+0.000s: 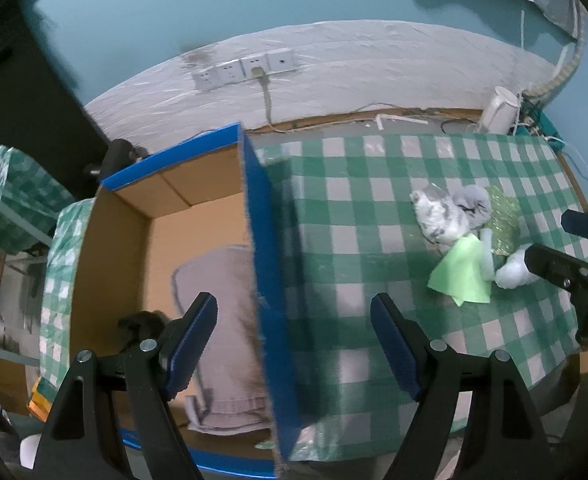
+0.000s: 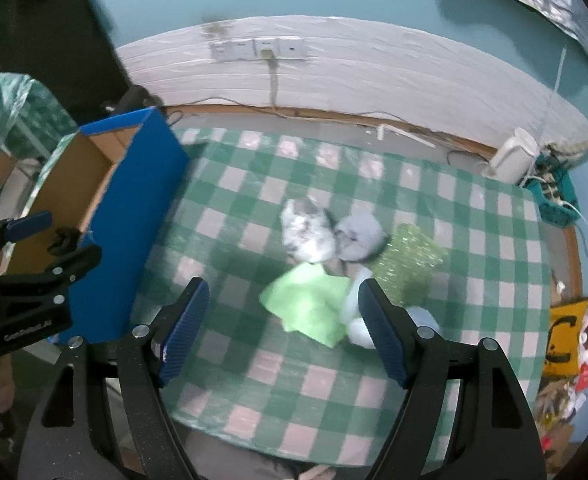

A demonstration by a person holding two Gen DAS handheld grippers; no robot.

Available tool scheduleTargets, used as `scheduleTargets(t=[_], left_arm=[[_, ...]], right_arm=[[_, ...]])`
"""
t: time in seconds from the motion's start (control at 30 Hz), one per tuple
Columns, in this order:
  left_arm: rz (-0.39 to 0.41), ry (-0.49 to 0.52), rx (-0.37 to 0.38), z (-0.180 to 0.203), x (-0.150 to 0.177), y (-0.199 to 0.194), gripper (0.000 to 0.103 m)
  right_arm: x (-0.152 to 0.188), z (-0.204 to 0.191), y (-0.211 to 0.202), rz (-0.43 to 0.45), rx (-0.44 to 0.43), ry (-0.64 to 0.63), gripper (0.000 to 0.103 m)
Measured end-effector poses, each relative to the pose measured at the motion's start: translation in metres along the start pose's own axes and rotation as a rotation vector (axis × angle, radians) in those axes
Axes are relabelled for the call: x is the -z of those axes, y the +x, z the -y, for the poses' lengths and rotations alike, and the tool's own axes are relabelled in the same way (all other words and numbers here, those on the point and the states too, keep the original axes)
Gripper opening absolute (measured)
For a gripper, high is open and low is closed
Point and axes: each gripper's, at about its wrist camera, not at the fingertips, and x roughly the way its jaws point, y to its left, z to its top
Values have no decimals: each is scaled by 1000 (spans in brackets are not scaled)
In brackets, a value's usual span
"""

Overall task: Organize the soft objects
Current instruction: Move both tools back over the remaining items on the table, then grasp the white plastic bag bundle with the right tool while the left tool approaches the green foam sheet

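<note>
Soft toys [image 1: 453, 216] lie heaped on the checked surface [image 1: 353, 208] right of the box [image 1: 262, 240] holding a folded towel [image 1: 222, 320] in the left view, left hand-held gripper [image 1: 294, 344] apart and empty, while in the right view the right hand-held gripper [image 2: 284, 328], apart, hangs over the green cloth [image 2: 309, 304], so I judge a pick-up is next, needing a descent and a close.

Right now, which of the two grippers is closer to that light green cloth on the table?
Right. The right gripper hangs open just above the light green cloth, which lies between its fingers in its own view. The left gripper is off to the side, straddling the wall of the blue box.
</note>
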Motion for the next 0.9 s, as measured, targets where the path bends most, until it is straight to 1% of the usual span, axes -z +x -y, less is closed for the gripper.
scheduleTargets(t=[0.17, 0.47, 0.7, 0.9], left_arm=[[-17, 43, 16, 22, -1, 7, 81], [-60, 121, 30, 60, -3, 31, 81], [-83, 146, 45, 77, -4, 45, 81], [-100, 149, 67, 88, -8, 57, 81]], right_arm=[[7, 23, 5, -16, 22, 39, 78], [17, 62, 22, -58, 61, 109, 78], [24, 80, 36, -89, 75, 140, 78], [29, 92, 49, -109, 85, 150, 79]])
